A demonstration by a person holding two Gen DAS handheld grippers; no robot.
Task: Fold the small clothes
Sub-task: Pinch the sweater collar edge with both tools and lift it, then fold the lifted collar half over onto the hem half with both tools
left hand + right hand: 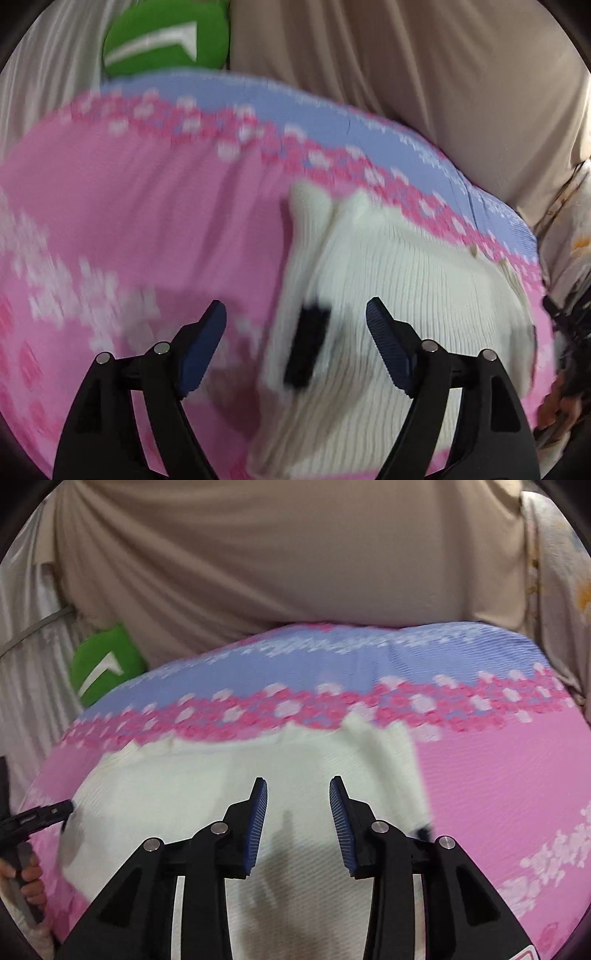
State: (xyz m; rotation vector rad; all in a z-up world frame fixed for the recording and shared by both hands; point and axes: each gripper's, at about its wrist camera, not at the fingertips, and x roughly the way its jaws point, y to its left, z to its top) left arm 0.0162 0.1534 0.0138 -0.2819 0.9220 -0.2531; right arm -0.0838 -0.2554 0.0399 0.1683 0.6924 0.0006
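Knit [399, 280] lies flat on bedspread [129, 206]; your left tongs [295, 332] and right tongs [298, 808] gape, empty. Next: grip an edge.

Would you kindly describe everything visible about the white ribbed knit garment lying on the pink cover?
The white ribbed knit garment is small, cream-white with fine vertical ribs and looks soft. It lies spread fairly flat on the pink and blue floral cover, its far edge near the flower band, with two short points at the top. A blurred black patch shows on it in the left wrist view. Both the left gripper and right gripper are open above it, gripping nothing.
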